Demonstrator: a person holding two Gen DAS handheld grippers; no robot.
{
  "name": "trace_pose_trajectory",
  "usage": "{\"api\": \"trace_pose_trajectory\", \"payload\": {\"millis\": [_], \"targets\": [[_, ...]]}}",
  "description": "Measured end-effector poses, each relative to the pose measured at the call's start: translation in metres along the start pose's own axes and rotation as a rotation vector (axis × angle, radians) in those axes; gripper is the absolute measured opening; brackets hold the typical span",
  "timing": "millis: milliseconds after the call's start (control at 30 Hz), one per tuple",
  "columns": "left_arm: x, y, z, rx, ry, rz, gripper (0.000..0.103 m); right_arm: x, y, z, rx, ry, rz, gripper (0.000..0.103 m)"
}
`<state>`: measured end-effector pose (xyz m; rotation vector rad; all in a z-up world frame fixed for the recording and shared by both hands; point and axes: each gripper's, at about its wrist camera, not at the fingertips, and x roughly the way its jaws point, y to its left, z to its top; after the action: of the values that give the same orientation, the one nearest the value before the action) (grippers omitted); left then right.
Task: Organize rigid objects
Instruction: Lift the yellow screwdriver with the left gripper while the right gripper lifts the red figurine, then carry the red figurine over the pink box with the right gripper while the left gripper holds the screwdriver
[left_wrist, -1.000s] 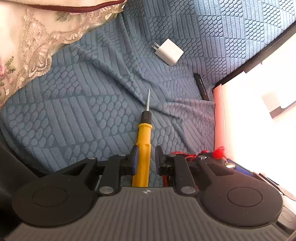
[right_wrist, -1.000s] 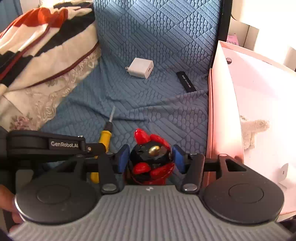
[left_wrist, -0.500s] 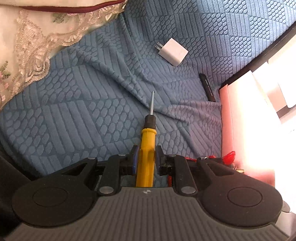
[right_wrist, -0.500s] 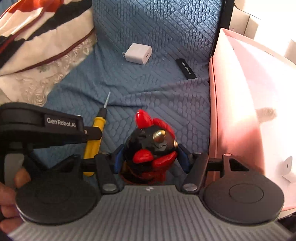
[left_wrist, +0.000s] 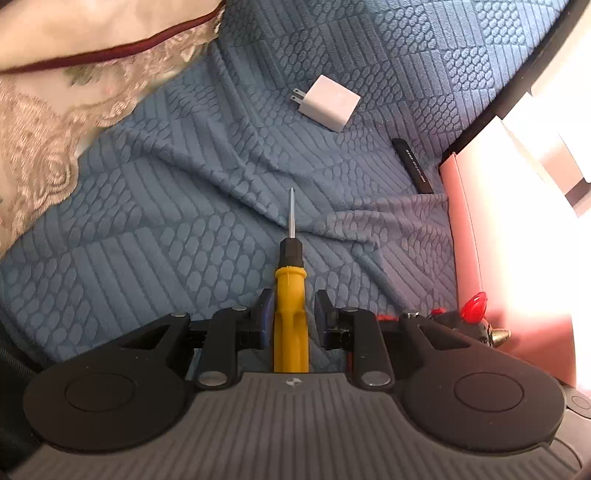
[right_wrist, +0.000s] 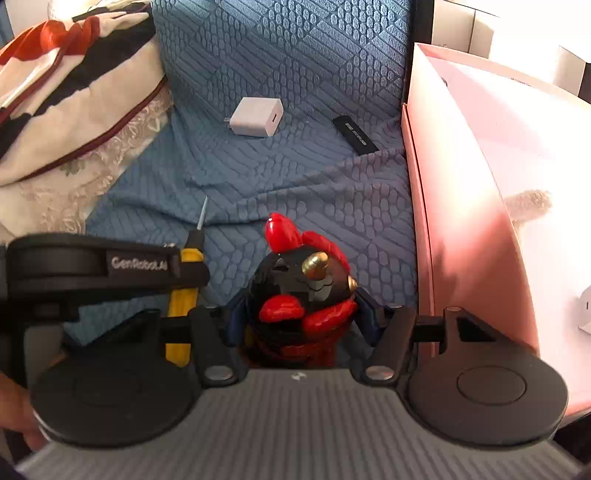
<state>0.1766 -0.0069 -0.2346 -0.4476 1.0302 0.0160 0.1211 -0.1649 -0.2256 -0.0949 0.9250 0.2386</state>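
- The big thing here is the pink box (right_wrist: 424, 229): it sits off to the right of both grippers, with its near wall standing up right beside the right gripper (right_wrist: 299, 314).
- The right gripper is clamped on a black and red toy figure (right_wrist: 303, 291), pads pressed against both sides of its round body. The figure's red crest points forward and up, away from the camera.
- The left gripper (left_wrist: 291, 317) has a yellow screwdriver (left_wrist: 290, 295) between its jaws. The left pad looks like it's touching the handle, and there's a thin sliver of gap on the right, so I'd call it closed on it but not squeezed hard.
- The screwdriver's long axis runs straight out along the fingers, metal tip forward, handle end tucked back toward the gripper body.
- The right hand is clearly nearer the box. The left one is a gripper's width further out on the blue quilt (left_wrist: 166, 221), so the figure probably goes in first.
- Both grippers sit low and roughly level, side by side. In the right view the left gripper's arm (right_wrist: 107, 266) is right next door.
- I'd guess the next move is a lift and a swing right over the box wall, and the wall is tall enough to clip if that goes too low.
- Waiting on the quilt further ahead: a white charger (right_wrist: 255, 117) and a black stick (right_wrist: 355, 135), the stick nearly at the box corner.
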Motion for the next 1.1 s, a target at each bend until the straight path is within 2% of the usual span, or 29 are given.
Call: {"api": "trace_pose_trajectory", "payload": {"millis": [67, 200, 400, 433, 467, 800, 833, 867, 1100], "targets": [[0.001, -0.003, 0.0, 0.011, -0.009, 0.018, 0.022, 0.001, 0.001, -0.001, -0.015, 0.002, -0.002, 0.062], [0.001, -0.005, -0.002, 0.023, -0.026, 0.027, 0.022, 0.002, 0.001, 0.0, -0.016, -0.003, -0.004, 0.062], [-0.009, -0.002, -0.002, 0.005, -0.035, -0.023, 0.021, -0.002, -0.002, 0.006, -0.013, 0.001, 0.007, 0.062], [-0.012, -0.002, -0.002, 0.008, -0.042, -0.028, 0.021, -0.003, -0.003, 0.007, -0.004, 0.0, 0.059, 0.062], [-0.015, -0.003, -0.002, 0.015, -0.047, -0.034, 0.021, -0.005, -0.004, 0.009, -0.003, -0.005, 0.06, 0.062], [-0.061, 0.001, -0.009, -0.025, -0.107, -0.12, 0.02, -0.048, -0.009, 0.019, -0.032, -0.031, 0.107, 0.062], [-0.065, 0.002, -0.011, -0.036, -0.109, -0.128, 0.019, -0.052, -0.011, 0.019, -0.03, -0.035, 0.111, 0.062], [-0.068, 0.003, -0.012, -0.041, -0.112, -0.133, 0.007, -0.057, -0.013, 0.02, -0.03, -0.042, 0.113, 0.062], [-0.081, -0.009, -0.005, -0.013, -0.144, -0.134, 0.007, -0.081, -0.025, 0.031, -0.044, -0.082, 0.132, 0.062]]}}
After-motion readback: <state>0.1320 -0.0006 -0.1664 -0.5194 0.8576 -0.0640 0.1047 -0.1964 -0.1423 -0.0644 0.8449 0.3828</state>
